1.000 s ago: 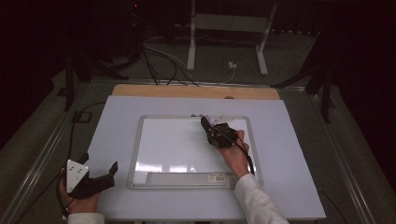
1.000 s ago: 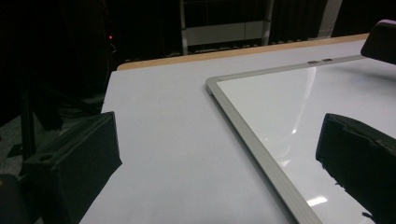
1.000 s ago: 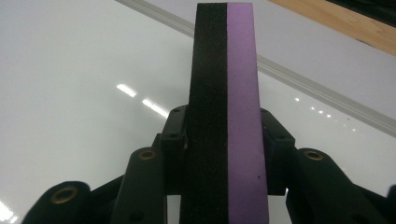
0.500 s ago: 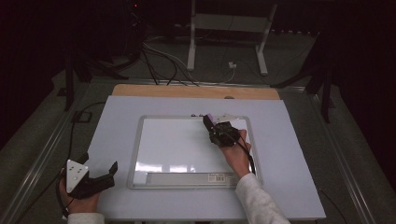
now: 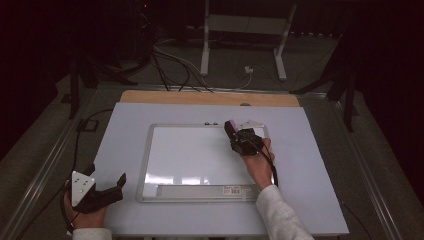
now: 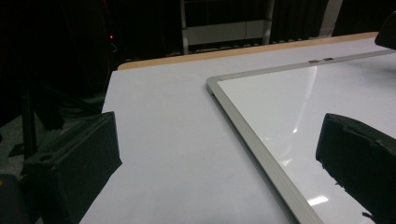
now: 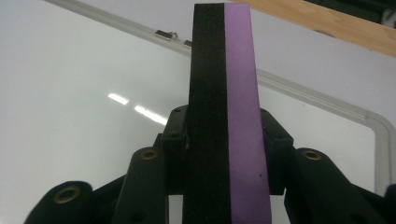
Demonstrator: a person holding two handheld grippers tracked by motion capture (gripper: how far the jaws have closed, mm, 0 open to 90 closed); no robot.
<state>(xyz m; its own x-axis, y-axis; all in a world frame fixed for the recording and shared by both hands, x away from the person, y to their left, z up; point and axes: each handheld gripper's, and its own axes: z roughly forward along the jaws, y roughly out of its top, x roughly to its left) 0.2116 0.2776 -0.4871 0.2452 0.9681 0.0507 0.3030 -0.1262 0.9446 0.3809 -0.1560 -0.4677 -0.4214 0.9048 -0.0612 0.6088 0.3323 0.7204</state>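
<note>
We take this for a lab or test room set up for recording, not a home. The surroundings are dark, almost blacked out, while the table [image 5: 165, 120] alone is lit. Its top is a plain pale sheet laid over a wooden board [image 5: 210, 98], whose far edge shows. Loose cables [image 5: 172, 65] run across the grey floor behind it, near the legs of a white metal stand [image 5: 242, 37]. A small red indicator light [image 5: 145, 6] glows on equipment in the dark background. A framed whiteboard [image 5: 195, 157] lies flat on the table.
</note>
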